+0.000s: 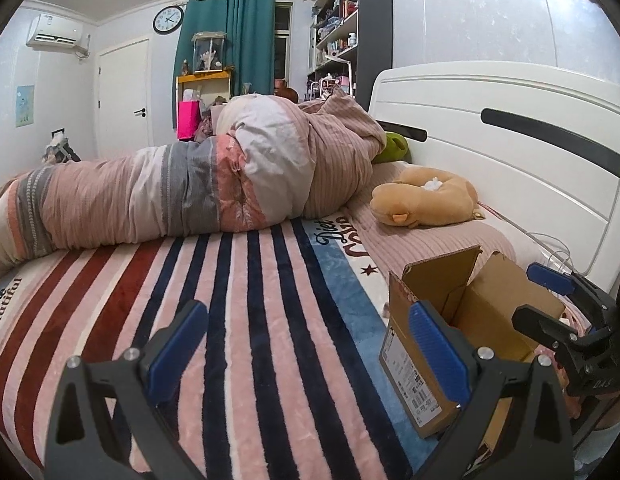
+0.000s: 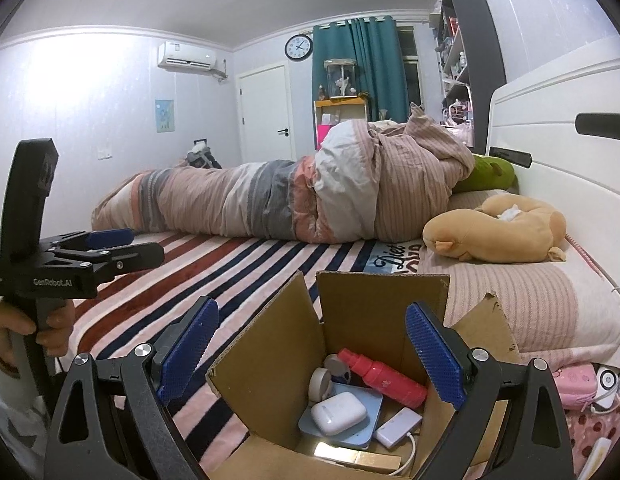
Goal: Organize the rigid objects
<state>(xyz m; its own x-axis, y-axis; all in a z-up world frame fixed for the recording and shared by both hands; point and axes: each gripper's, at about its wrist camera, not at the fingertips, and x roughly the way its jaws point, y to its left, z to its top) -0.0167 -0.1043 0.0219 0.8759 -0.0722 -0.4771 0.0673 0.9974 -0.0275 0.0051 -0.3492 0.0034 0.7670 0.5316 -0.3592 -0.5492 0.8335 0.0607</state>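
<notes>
right gripper [image 2: 310, 354]: fingers spread, released, hovering over open cardboard box [image 2: 361, 304] | left gripper [image 1: 310, 354]: spread wide, empty, above striped blanket [image 1: 238, 300], left of box | in box: pink bottle [image 2: 383, 376], white earbud case [image 2: 338, 414], blue case [image 2: 365, 402] | box sits on bed near pillow [image 2: 529, 304]

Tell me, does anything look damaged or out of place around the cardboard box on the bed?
Yes. The cardboard box has a torn, ragged right flap. Inside, the pink bottle lies tilted, not upright. Both grippers are open and empty.
</notes>
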